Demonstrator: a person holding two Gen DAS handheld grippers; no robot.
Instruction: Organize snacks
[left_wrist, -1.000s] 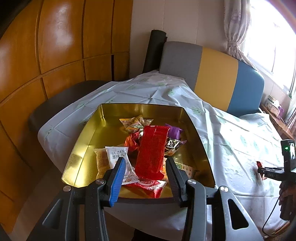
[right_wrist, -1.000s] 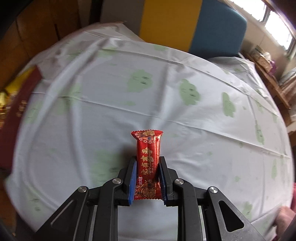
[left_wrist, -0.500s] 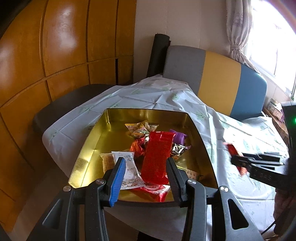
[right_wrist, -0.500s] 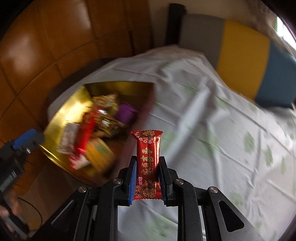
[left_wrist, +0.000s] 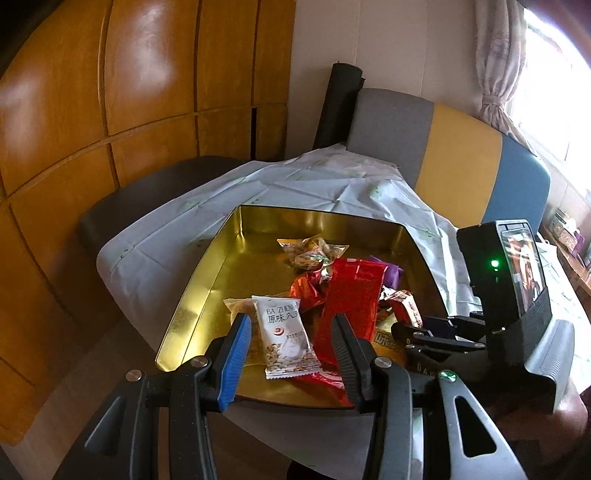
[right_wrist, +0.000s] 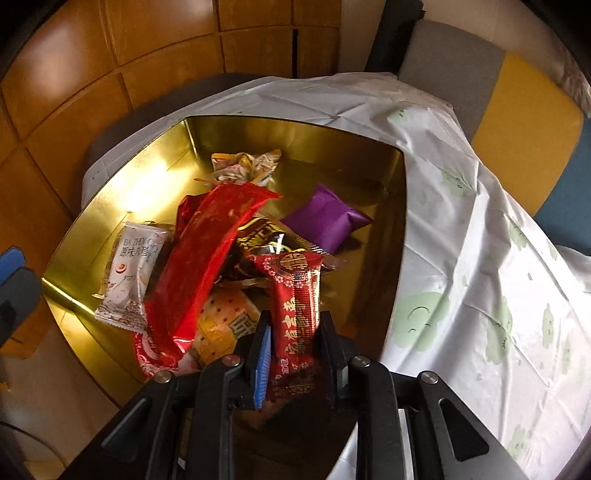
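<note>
A gold tin (left_wrist: 199, 295) (right_wrist: 122, 192) sits on the white tablecloth and holds several snack packets. Among them are a long red packet (left_wrist: 351, 295) (right_wrist: 207, 258), a white packet (left_wrist: 284, 332) (right_wrist: 129, 273) and a purple one (right_wrist: 325, 221). My right gripper (right_wrist: 295, 332) (left_wrist: 406, 332) hangs over the tin's near right part. Its jaws are opening, with a small red snack bar (right_wrist: 299, 295) (left_wrist: 408, 310) standing slightly tilted between the pads. My left gripper (left_wrist: 291, 350) is open at the tin's near edge with nothing between its fingers (right_wrist: 11, 262).
The cloth (right_wrist: 461, 258) with green prints spreads right of the tin. A grey, yellow and blue seat back (left_wrist: 461, 162) stands behind the table, next to a black roll (left_wrist: 340, 103). Wooden wall panels (left_wrist: 110, 110) fill the left. A window is at the far right.
My right gripper swept left from over the bare cloth to above the tin, carrying the red snack bar, which now leans a little. The left gripper shifted only slightly.
</note>
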